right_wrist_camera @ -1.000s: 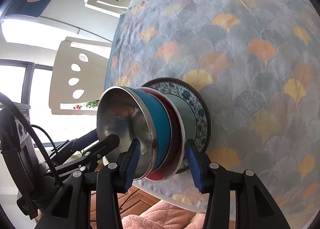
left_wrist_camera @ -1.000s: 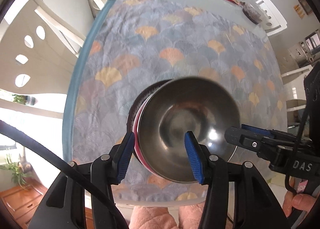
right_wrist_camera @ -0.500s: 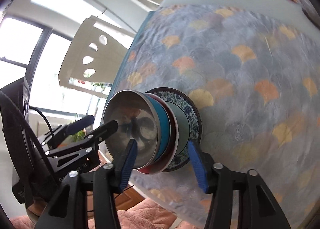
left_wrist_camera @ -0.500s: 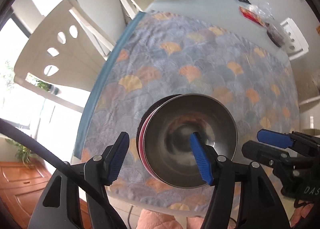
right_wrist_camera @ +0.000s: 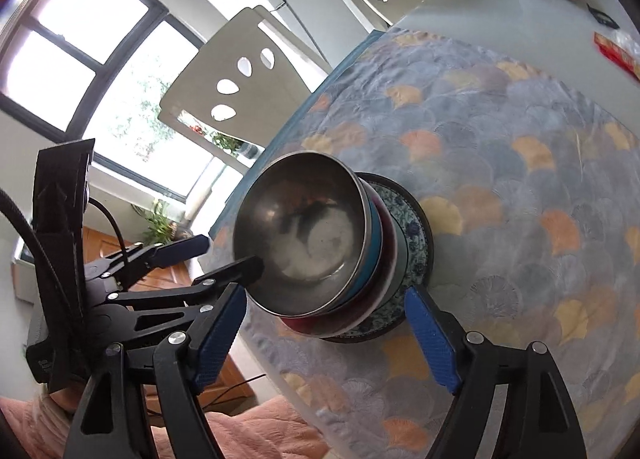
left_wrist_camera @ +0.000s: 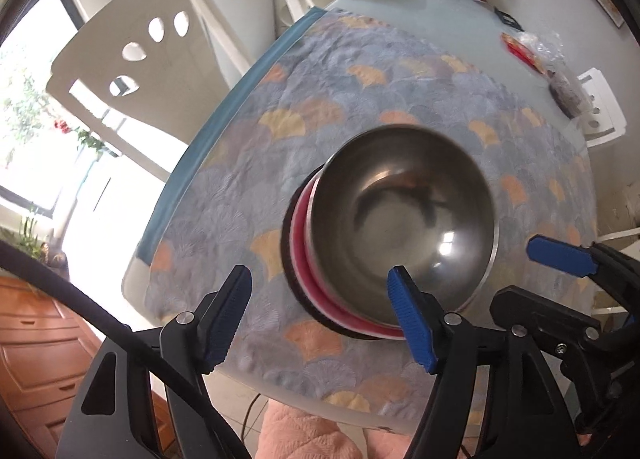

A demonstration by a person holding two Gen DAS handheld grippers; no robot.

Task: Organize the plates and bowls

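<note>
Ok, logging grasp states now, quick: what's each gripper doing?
Left gripper: open, holding nothing.
Right gripper: open, holding nothing.

Daylight floods in from the window (right_wrist_camera: 100, 71) on my left, and it blows out to pure white in both views. The room is bright and evenly lit; shadows on the tabletop (left_wrist_camera: 420, 39) are soft and faint. The steel bowl (left_wrist_camera: 404, 227) carries a small hot glare spot low on its inner wall and smeared reflections elsewhere. Both pictures are slightly soft, the bowl's rim blurred. The fisheye bends the chair (right_wrist_camera: 240, 71) and tabletop edges into curves, and dark vignetting fills the corners. The cloth (right_wrist_camera: 520, 163) pattern loses detail toward the edges.
</note>
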